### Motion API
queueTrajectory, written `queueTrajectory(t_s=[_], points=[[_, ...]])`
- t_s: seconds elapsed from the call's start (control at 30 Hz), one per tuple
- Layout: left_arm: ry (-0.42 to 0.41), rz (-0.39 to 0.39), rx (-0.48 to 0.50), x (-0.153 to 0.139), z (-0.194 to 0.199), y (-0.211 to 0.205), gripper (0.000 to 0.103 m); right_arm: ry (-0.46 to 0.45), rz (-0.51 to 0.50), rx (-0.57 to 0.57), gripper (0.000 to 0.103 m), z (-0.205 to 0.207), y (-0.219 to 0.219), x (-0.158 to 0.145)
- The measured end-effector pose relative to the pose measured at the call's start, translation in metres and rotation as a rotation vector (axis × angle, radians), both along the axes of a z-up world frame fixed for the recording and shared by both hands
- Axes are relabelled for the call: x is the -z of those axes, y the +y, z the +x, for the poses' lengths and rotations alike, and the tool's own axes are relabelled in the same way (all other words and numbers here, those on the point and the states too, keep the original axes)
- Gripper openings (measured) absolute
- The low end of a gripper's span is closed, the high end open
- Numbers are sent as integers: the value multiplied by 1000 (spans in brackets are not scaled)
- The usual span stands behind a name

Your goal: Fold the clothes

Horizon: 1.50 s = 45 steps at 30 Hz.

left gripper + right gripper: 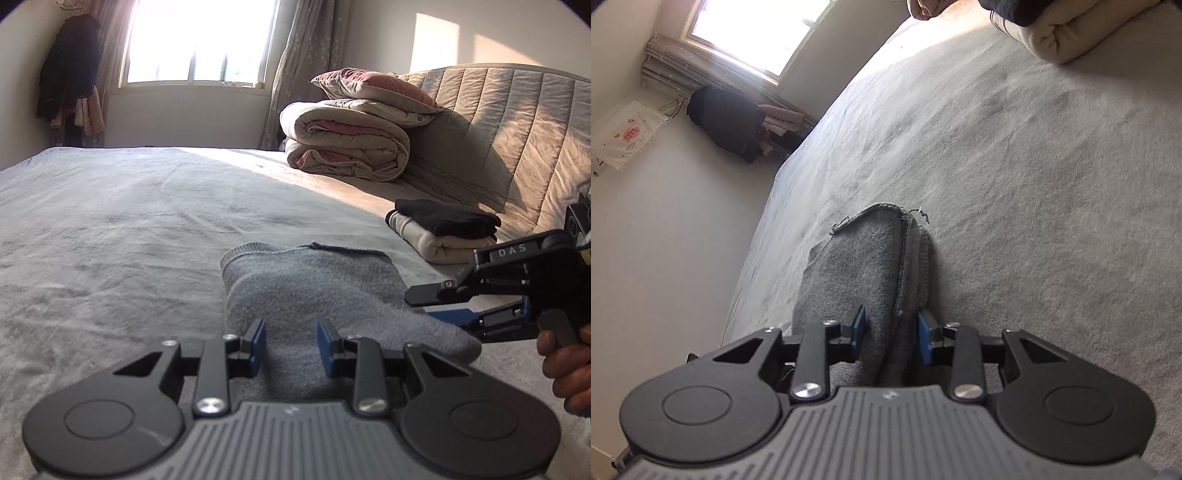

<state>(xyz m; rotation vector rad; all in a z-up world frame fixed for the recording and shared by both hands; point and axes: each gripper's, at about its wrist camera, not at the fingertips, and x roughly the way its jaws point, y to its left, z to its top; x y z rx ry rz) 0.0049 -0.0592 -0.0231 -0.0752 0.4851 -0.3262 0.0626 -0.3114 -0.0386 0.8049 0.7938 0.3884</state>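
Note:
A grey knitted garment (pixel 314 288) lies folded into a thick pad on the bed (pixel 110 221). My left gripper (pixel 291 343) hovers at its near edge, blue pads apart over flat fabric that shows no pinch. My right gripper (pixel 421 307) comes in from the right, rolled sideways, one finger above the garment's edge and one below. In the right wrist view the folded garment (pixel 857 266) fills the gap of the right gripper (pixel 892 332). Its pads lie against the cloth without visibly squeezing it. A hand (pixel 565 365) holds the right gripper's handle.
A stack of folded clothes (pixel 443 229), black on cream, sits at the right by the padded headboard (pixel 517 129); its cream roll (pixel 1052 40) also shows. A rolled duvet with a pillow (pixel 343 144) lies behind. A dark coat (pixel 68 66) hangs by the window.

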Motion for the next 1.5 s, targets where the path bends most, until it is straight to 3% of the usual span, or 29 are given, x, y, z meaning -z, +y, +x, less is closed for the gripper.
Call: queueTrajectory(t_s=[0.2,0.4,0.53,0.7,0.8,0.9,1.07,1.1,1.2,1.3,1.4,1.5], points=[[-14,-28,108,-2,-8,-19,30,-114,-58,-60,37,-19,6,-20],[-1,79,231,16,-18,-52,30,-78,-108,-65,37,-16,12,-9],[49,-38,242,-3,-8,-34,36,-54,-103,-38,43,-15,4,-4],[83,-103,74,-15,31,-5,48,-42,-77,-20,52,-16,0,-1],[148,-114,-21,-9,57,8,58,-42,-69,3,54,-12,0,2],[241,-158,-57,4,81,16,59,-49,-56,28,54,0,2,4],[352,-300,-73,22,107,30,62,-37,-25,90,54,28,9,18],[370,-341,-80,26,111,34,62,-40,-15,99,54,32,12,20],[428,-480,-105,41,121,45,56,-85,-29,98,25,39,23,24],[437,-568,-109,53,122,51,44,-150,-38,97,22,36,26,22],[394,-635,-112,58,113,56,32,-222,-18,76,21,35,27,18],[328,-677,-157,57,102,64,29,-261,12,47,21,41,27,17]])
